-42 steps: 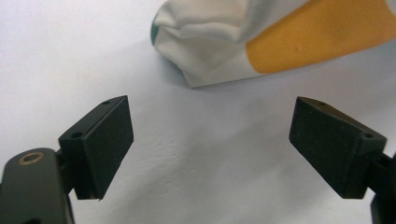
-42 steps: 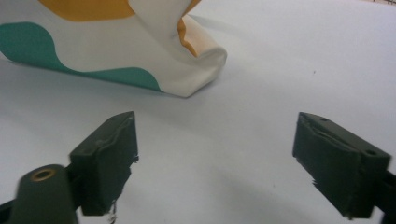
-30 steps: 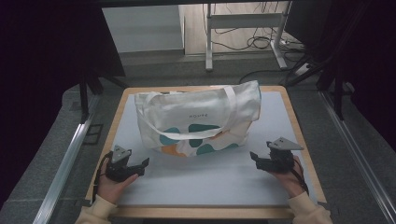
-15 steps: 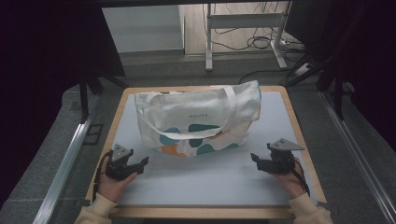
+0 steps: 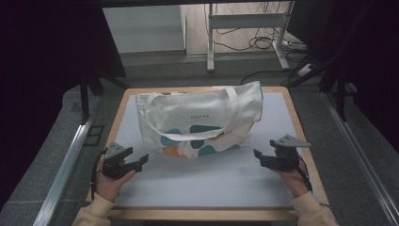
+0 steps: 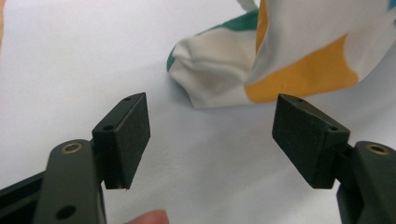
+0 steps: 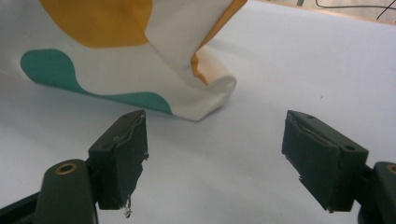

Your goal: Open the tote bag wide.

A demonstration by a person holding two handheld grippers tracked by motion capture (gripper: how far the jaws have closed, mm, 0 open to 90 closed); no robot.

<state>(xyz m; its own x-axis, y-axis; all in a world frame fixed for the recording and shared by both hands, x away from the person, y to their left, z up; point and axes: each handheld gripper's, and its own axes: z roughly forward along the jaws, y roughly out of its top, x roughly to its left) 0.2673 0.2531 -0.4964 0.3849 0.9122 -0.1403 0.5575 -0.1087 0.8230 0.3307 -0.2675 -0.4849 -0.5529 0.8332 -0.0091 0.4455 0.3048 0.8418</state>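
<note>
White cloth tote bag with teal and orange blotches lying flat mid-tabletop. Left hand-held gripper and right hand-held gripper wide open, empty, flanking bottom corners, seemingly for pinching.

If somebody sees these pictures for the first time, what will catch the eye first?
The white tote bag with teal and orange blotches, lying in the middle of the pale table. Next, the left gripper and the right gripper at its two near corners, both pointing inward at it with jaws open, not touching it.
</note>
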